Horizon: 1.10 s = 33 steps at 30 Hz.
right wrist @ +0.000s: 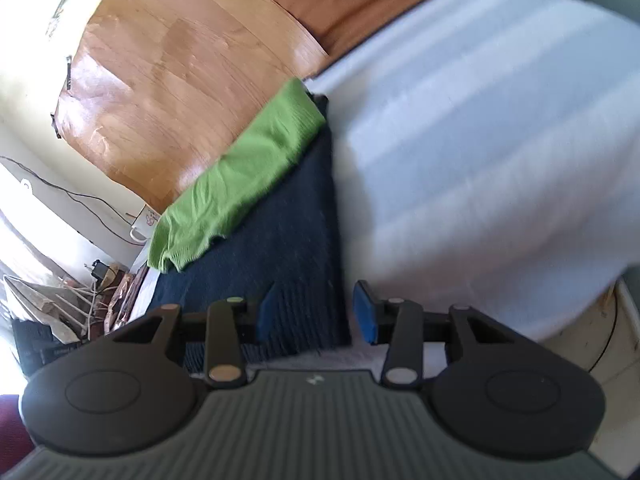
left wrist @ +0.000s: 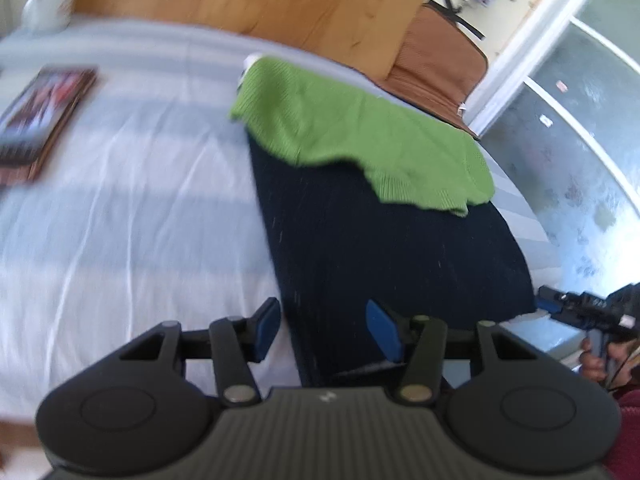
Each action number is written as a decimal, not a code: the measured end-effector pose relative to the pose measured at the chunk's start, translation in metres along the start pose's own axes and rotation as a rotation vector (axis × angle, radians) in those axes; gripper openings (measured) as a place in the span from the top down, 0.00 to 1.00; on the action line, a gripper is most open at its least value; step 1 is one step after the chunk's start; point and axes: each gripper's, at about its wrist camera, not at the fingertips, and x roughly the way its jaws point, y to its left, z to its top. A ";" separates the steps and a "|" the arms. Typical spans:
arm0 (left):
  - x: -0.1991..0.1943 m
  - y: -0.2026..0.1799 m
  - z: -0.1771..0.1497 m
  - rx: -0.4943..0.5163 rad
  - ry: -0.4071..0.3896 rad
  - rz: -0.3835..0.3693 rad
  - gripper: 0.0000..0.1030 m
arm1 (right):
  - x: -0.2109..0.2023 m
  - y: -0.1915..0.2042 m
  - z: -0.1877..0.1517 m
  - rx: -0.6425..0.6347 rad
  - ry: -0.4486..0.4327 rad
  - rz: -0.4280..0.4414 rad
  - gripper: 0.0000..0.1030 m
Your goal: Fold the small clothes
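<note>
While apparently hovering, both grippers (left wrist: pixel 322 330) (right wrist: pixel 316 312) agape.

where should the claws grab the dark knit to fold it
Take the dark knit by its two near corners, coming in low from the near edge. It lies flat, that edge is bare and closest to both open claws, left and right, while the green garment lies on its far end.

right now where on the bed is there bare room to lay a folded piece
Bare white sheet lies between the book and the dark garment. The headboard-side strip is crowded: the green garment overlaps the dark one there. Both grippers, left and right, hang open at its near edge.
</note>
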 end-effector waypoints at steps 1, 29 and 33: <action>-0.002 0.002 -0.006 -0.021 -0.002 -0.007 0.48 | -0.002 -0.002 -0.001 0.002 0.004 0.000 0.56; 0.001 0.018 0.088 -0.290 -0.181 -0.177 0.90 | 0.027 0.068 0.103 -0.042 -0.143 0.251 0.90; 0.033 0.036 0.146 -0.393 -0.265 -0.040 0.75 | 0.083 0.079 0.150 -0.033 -0.253 0.090 0.86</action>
